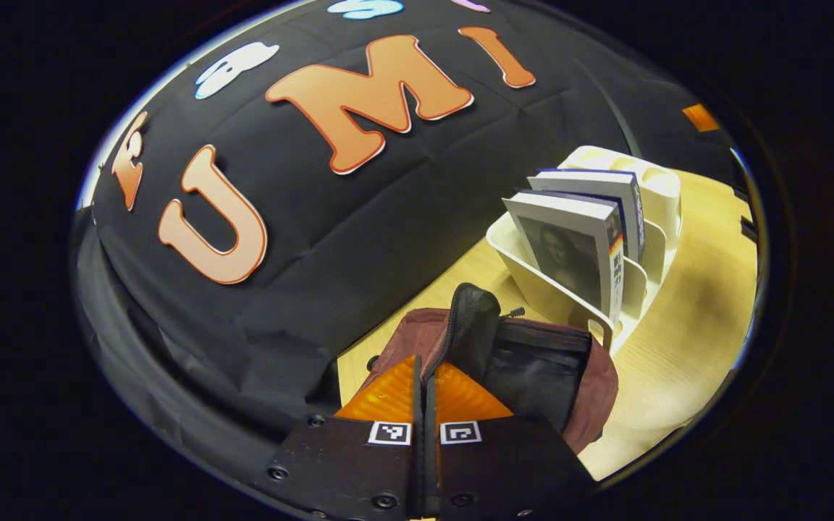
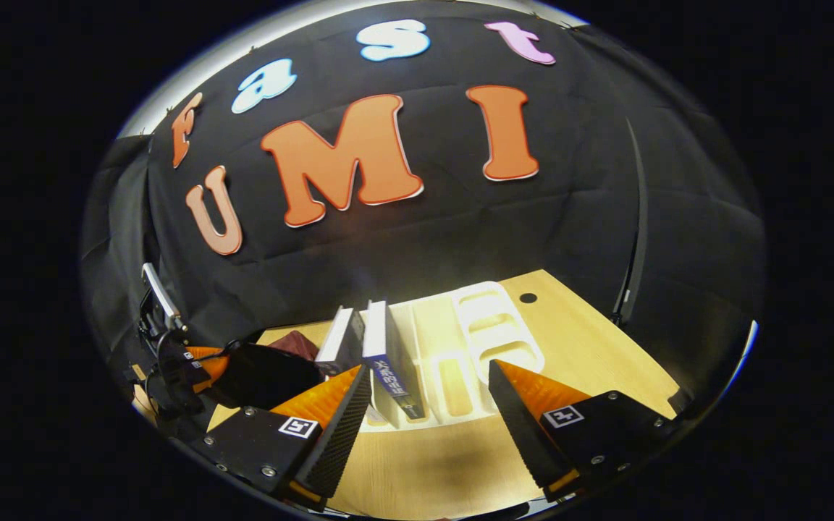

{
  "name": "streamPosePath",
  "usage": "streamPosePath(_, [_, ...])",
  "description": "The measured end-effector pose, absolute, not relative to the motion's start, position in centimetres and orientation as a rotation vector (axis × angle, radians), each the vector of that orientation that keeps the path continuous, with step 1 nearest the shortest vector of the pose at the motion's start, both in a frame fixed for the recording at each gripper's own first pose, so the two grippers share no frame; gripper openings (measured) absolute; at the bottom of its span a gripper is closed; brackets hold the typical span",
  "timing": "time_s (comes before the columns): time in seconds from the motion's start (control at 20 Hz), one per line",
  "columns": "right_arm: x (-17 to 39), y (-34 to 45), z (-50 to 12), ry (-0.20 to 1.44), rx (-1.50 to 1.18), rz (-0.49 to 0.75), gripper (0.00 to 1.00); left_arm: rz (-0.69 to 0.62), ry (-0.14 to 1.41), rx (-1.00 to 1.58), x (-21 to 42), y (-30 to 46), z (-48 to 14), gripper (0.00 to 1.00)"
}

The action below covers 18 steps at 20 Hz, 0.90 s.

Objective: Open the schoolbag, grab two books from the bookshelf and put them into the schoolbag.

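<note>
A dark red schoolbag (image 1: 591,391) lies on the wooden table, its black flap (image 1: 471,318) lifted up. My left gripper (image 1: 424,369) is shut on the bag's zipped edge right below that flap. Behind the bag stands a white bookshelf rack (image 1: 659,192) with two upright books (image 1: 569,250), (image 1: 609,188). In the right gripper view my right gripper (image 2: 428,394) stands open just in front of the rack (image 2: 493,329), a little above the table. The two books (image 2: 341,334), (image 2: 382,344) sit in the rack's left slots. Further left, the left gripper (image 2: 196,362) holds the bag (image 2: 265,375).
The rack's right slots (image 2: 460,376) hold no books. The wooden table (image 2: 591,347) has a small round hole (image 2: 528,297) behind the rack. A dark pole (image 2: 638,239) runs up the cloth wall at the right.
</note>
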State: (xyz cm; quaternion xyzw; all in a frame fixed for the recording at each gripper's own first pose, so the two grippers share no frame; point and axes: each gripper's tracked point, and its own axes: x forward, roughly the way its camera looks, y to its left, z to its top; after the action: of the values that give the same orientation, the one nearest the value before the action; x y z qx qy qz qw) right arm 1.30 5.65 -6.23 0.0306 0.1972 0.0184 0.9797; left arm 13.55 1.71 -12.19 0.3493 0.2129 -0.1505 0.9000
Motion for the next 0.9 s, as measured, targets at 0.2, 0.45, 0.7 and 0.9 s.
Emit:
streamPosePath(0.2, [3.0, 10.8, -4.5, 0.466, -0.002, 0.132, 0.97, -0.337, 0.434, 0.721, 14.2, 2.3, -11.6, 0.01])
streamPosePath(0.45, [6.8, 15.2, -2.9, 0.596, -0.09, 0.209, 0.97, -0.356, 0.435, 0.68, 14.6, 2.3, -11.1, 0.0])
streamPosePath(0.7, [11.4, 18.3, -5.2, 0.803, -0.079, 0.256, 0.97, -0.346, 0.453, 0.638, 14.4, 2.3, -11.5, 0.01])
streamPosePath(0.9, [13.3, 19.6, -9.1, 0.947, -0.113, 0.235, 0.97, -0.347, 0.459, 0.631, 14.4, 2.5, -11.5, 0.01])
